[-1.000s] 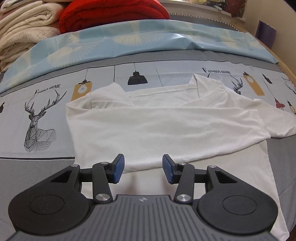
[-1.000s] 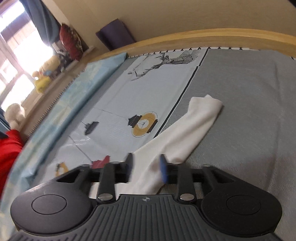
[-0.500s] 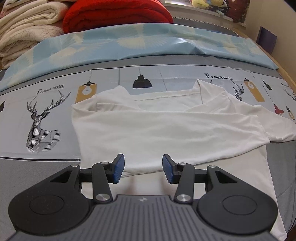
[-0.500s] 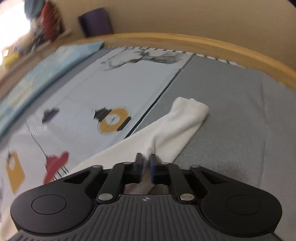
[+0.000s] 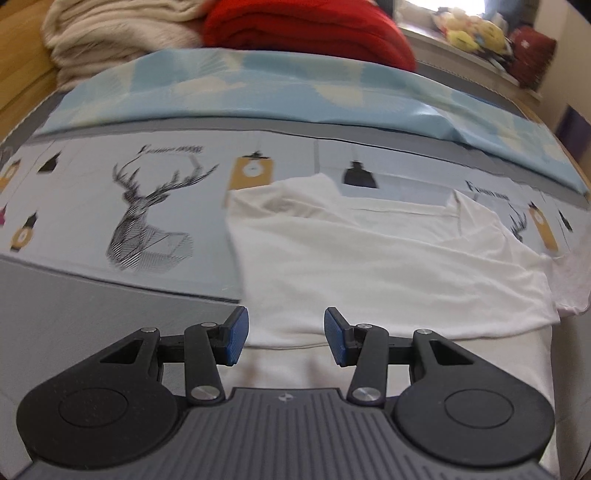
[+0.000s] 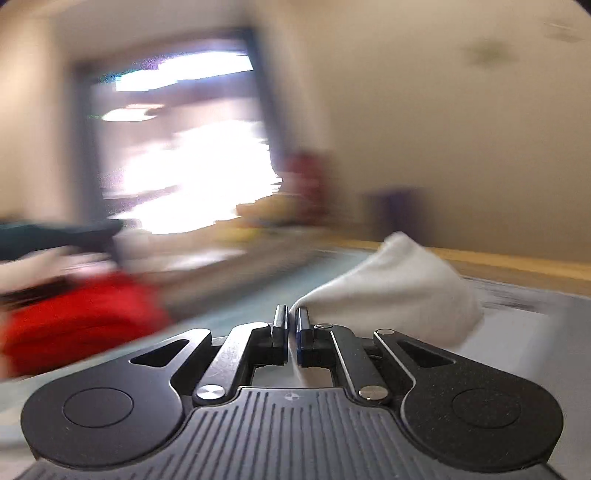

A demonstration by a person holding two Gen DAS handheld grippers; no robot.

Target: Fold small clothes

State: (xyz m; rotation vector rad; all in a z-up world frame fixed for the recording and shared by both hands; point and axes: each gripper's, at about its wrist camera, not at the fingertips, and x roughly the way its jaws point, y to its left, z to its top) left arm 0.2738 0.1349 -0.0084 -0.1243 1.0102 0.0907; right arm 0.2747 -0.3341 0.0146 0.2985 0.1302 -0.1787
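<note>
A white shirt (image 5: 388, 266) lies partly folded on the printed bedsheet (image 5: 110, 192), its left sleeve folded over the body. My left gripper (image 5: 286, 332) is open and empty, hovering over the shirt's near left part. My right gripper (image 6: 291, 328) is shut on the shirt's white sleeve (image 6: 399, 280) and holds it lifted off the bed. The right wrist view is heavily blurred by motion.
A light blue cover (image 5: 295, 92) lies across the bed behind the shirt. A red blanket (image 5: 306, 29) and cream blankets (image 5: 110, 33) are stacked at the back. Plush toys (image 5: 469, 33) sit on the window ledge. A wooden bed edge (image 6: 517, 262) runs at the right.
My right gripper closed on the sleeve and lifted it, swinging up and left. My left gripper shifted left over the shirt and stayed open.
</note>
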